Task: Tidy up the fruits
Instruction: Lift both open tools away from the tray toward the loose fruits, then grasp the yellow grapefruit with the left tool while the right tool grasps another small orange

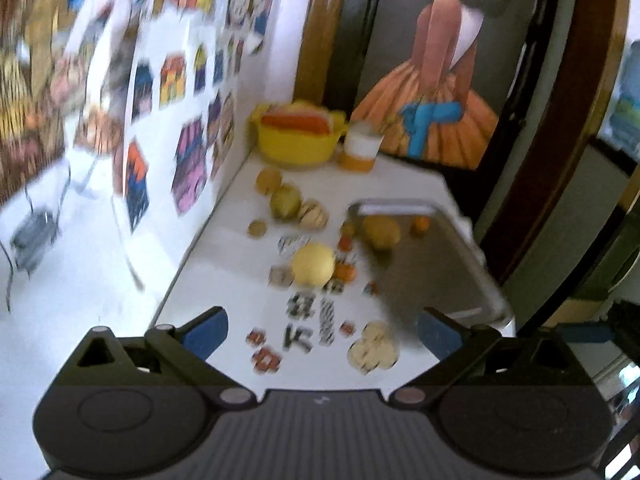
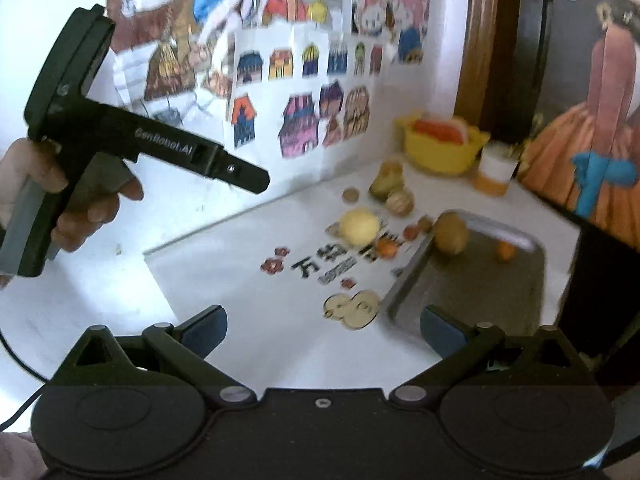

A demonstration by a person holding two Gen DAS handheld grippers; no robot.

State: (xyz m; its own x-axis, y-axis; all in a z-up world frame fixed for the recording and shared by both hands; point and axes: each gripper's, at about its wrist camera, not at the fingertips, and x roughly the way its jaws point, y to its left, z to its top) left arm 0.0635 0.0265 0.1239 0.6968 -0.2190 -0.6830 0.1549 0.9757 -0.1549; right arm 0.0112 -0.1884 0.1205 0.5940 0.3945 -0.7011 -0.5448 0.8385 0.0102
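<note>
1. Left gripper and right gripper: both hang above the near end of the white bench, jaws spread wide, nothing between them
2. Fruits: a large yellow round fruit and small orange ones lie loose on the bench just left of the metal tray; a brownish fruit and a small orange fruit sit in the tray already; more fruits cluster toward the yellow bowl
3. Risk, judged: the round fruits may roll when nudged by one finger, and those near the tray rim could be pushed off course; the rim itself may catch a low approach. Both views are motion-blurred, so aim is uncertain
4. Writing: the left gripper's handle, seen from the right wrist, reads "GenRobot.AI"; a printed mat shows large Chinese characters, the first apparently "万", the rest too blurred to read
</note>
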